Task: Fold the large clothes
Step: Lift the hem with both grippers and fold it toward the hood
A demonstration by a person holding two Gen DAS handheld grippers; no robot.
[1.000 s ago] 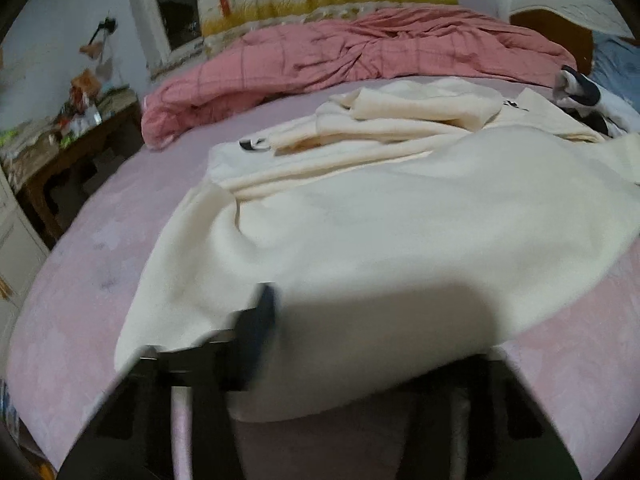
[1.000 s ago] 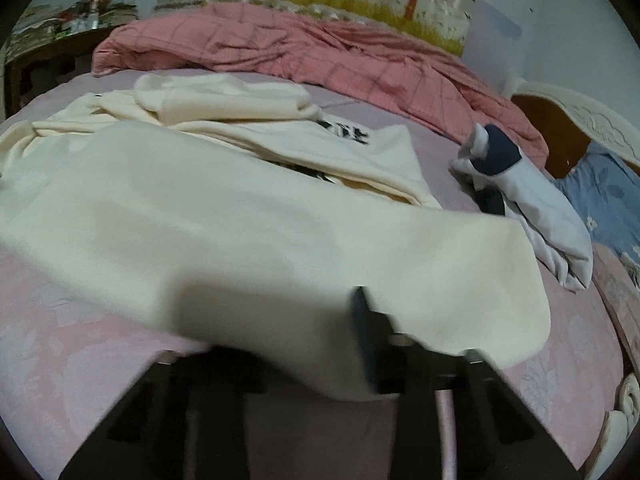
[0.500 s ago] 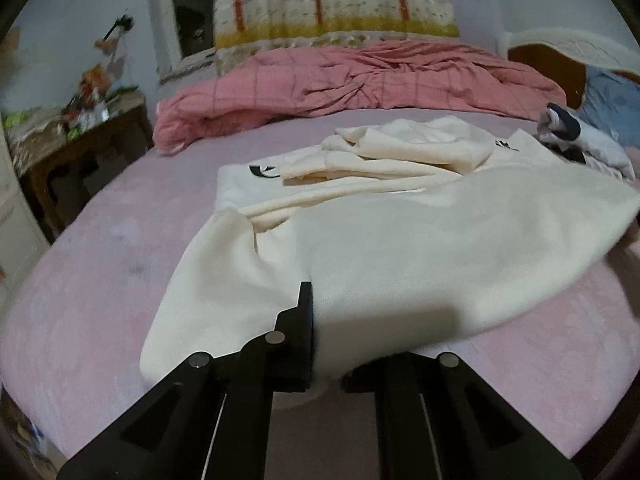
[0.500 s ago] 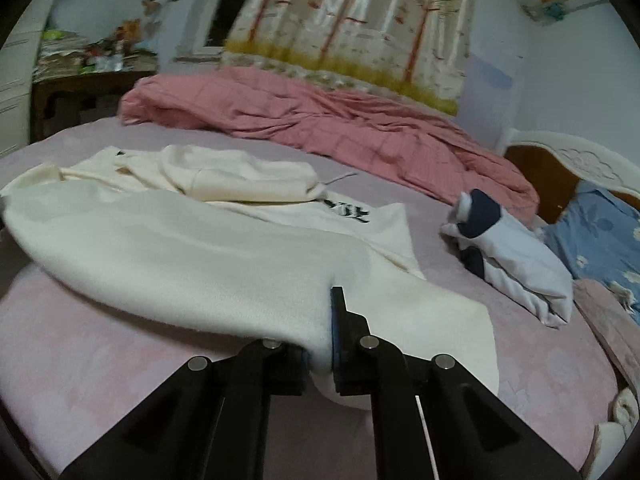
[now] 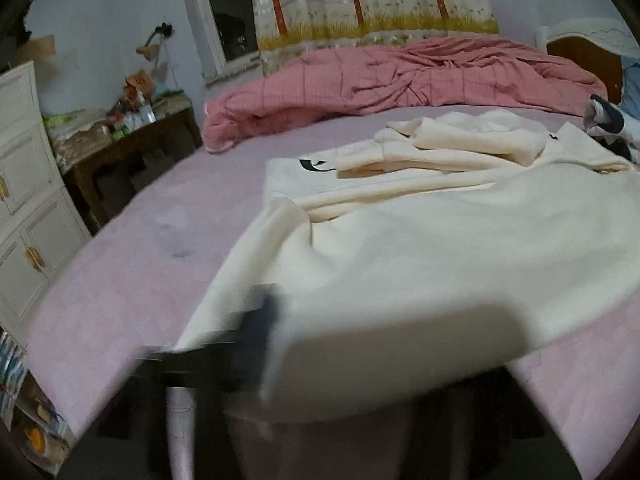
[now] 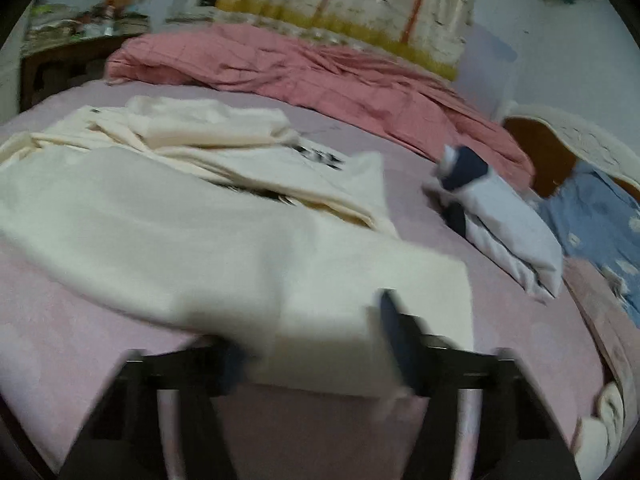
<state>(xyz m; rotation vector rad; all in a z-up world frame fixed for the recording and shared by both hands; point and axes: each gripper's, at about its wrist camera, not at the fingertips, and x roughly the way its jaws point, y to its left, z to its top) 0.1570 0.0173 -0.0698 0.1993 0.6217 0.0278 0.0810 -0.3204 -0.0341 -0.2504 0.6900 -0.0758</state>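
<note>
Mid-fold: left gripper point(image 5: 360, 364) and right gripper point(image 6: 316, 344), fingers spread open around the cream garment's point(image 5: 440, 248) near hem; next, pinch it.

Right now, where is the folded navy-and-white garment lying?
In the right wrist view the navy-and-white garment lies on the pink bedsheet, right of the cream garment, between it and the blue pillow.

A large cream garment point(image 5: 440, 248) lay spread across the pink bed point(image 5: 140, 264), its near hem folded over toward the far side. Its sleeves were bunched in a heap at the far end, where black print showed on the fabric beneath them.
</note>
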